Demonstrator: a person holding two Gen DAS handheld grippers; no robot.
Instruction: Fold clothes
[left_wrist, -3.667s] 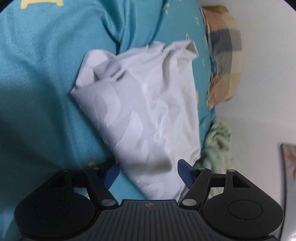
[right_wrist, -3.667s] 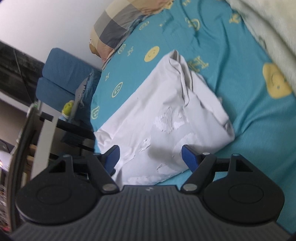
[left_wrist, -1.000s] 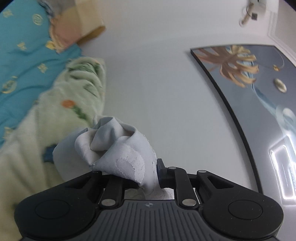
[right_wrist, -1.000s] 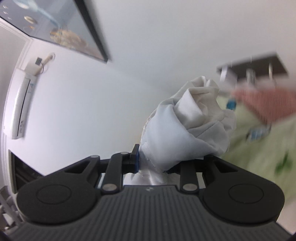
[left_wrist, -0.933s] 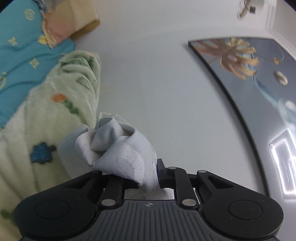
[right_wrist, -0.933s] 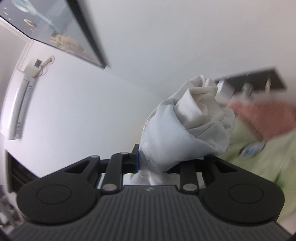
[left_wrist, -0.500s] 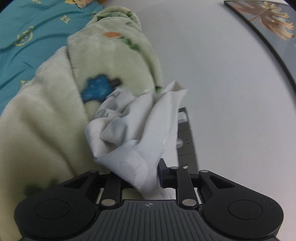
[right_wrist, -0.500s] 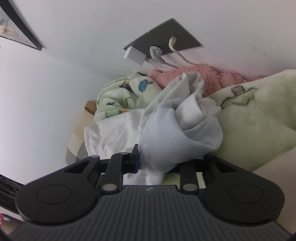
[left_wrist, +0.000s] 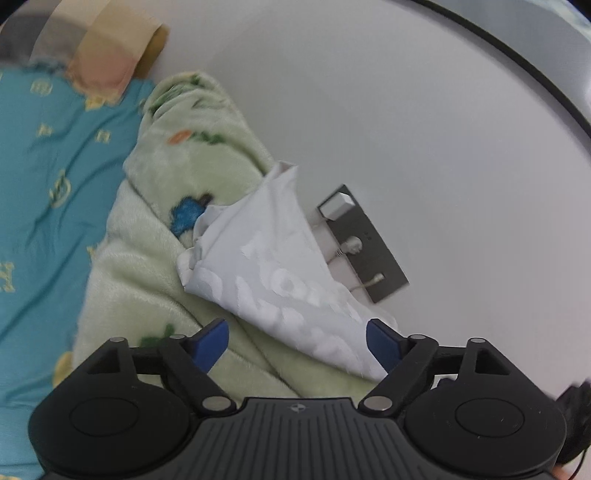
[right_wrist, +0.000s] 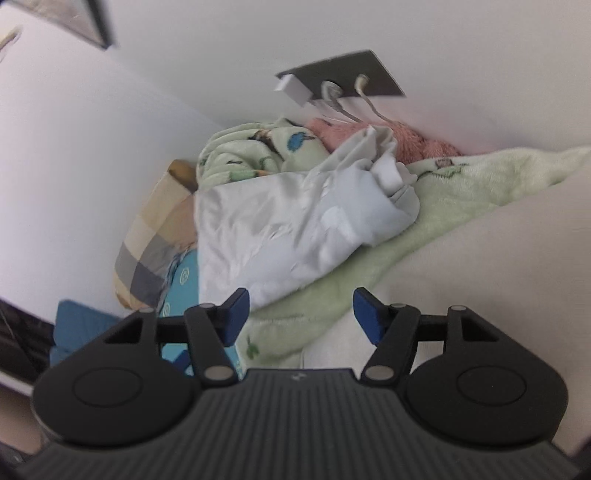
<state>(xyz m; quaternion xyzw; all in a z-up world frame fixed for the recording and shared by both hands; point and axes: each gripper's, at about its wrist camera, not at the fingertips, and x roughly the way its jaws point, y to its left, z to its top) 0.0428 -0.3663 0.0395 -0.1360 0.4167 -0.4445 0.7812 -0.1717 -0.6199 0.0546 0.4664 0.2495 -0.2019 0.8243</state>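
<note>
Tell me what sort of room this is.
Most likely a bedroom. A teal sheet with yellow prints covers a bed, a checked pillow lies against the wall, and a green fleece blanket is heaped beside it with a white garment on top. A socket panel with plugs is on the wall.

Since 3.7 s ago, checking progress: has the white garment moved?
Yes. The white garment has left the teal sheet for the green blanket by the wall socket.

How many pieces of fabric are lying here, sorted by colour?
White: 1, the white garment
Pale green: 1, the green blanket
Pink: 1, the pink fluffy cloth
Teal: 1, the bedsheet
Checked: 1, the pillow
Total: 5
</note>
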